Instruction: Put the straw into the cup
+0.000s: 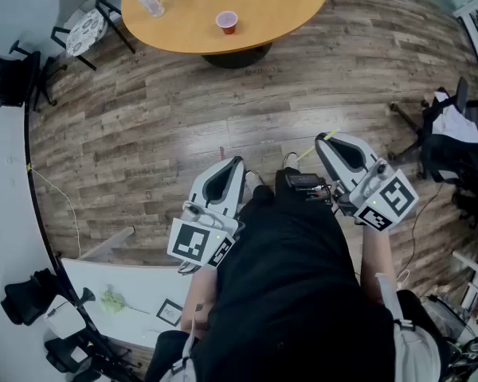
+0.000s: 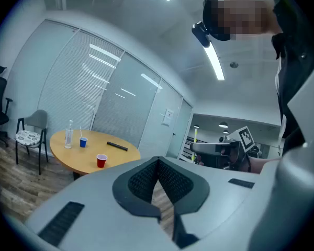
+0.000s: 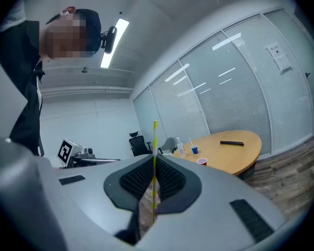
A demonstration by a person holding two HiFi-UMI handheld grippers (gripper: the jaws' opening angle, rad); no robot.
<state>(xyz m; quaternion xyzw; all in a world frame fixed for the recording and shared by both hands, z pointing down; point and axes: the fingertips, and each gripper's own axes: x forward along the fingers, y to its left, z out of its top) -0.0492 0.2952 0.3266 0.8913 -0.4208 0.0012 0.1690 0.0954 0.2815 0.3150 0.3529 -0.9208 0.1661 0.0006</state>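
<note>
The thin yellow-and-white striped straw (image 3: 154,140) stood upright in the middle of the right gripper view. It was pinched between the dark ribbed pads of the right tool (image 3: 154,160), whose jaws were closed down to the straw's width. Its upper end rose above the jaw tips. In the head view only a short yellow end showed at that tool's tip (the rest was too thin to follow).

The small red plastic cup (image 1: 226,21) sat on the round light-wood tabletop (image 1: 279,6) at the top centre of the head view, well apart from the straw.

The left tool (image 1: 237,162) had its jaws together at the tips with nothing between them. Both tools were held close to level in front of the person's dark-clothed torso, in the lower middle of the head view. They sat side by side but apart, pointing up-frame toward the tabletop.

Between them and the tabletop's near edge lay a broad stretch of wood-plank floor (image 1: 143,134). A black office chair (image 1: 8,78) stood at the left edge, and a white desk (image 1: 135,293) filled the lower left corner.
</note>
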